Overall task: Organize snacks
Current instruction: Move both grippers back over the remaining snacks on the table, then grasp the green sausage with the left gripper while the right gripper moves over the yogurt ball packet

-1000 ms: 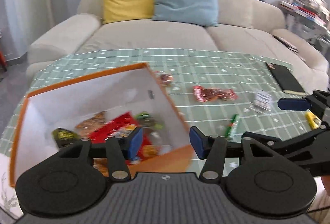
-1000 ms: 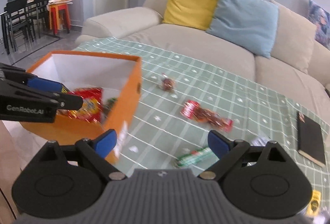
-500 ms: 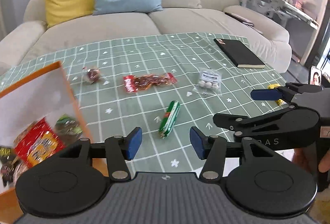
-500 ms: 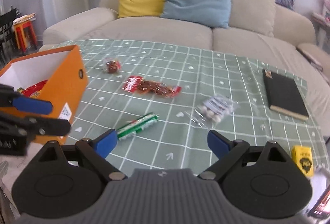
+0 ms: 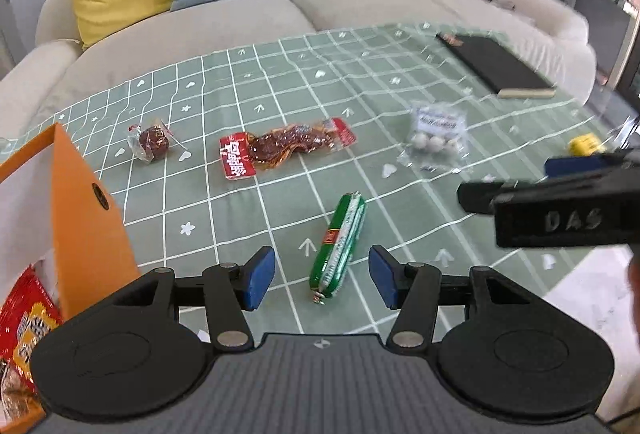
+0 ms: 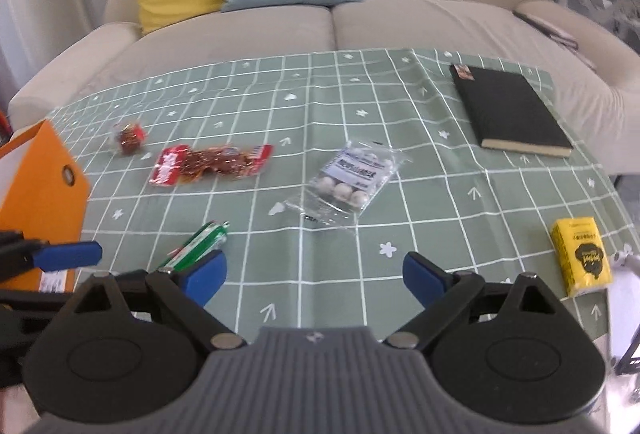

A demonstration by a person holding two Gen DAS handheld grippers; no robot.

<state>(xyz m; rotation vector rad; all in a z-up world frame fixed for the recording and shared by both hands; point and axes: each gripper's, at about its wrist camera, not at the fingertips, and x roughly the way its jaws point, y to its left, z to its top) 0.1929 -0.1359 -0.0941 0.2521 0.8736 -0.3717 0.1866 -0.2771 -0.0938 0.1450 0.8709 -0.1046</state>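
My left gripper (image 5: 322, 281) is open and empty, low over the table, with a green sausage stick (image 5: 339, 240) lying between its blue pads. Beyond lie a red jerky packet (image 5: 276, 151), a small wrapped brown snack (image 5: 151, 142) and a clear bag of white balls (image 5: 436, 136). The orange box (image 5: 80, 218) at the left holds red snack packs (image 5: 24, 318). My right gripper (image 6: 316, 280) is open and empty; ahead lie the ball bag (image 6: 352, 180), the jerky packet (image 6: 208, 164), the green stick (image 6: 198, 244) and a yellow carton (image 6: 582, 256).
A black notebook (image 6: 508, 110) lies at the table's far right. The green checked tablecloth (image 6: 320, 114) covers the table. A beige sofa (image 6: 320, 14) with yellow and blue cushions stands behind. The right gripper's side shows in the left wrist view (image 5: 560, 206).
Both grippers swung right, away from the orange box. My left gripper came down close to the green sausage stick. My right gripper now faces the ball bag and yellow carton.
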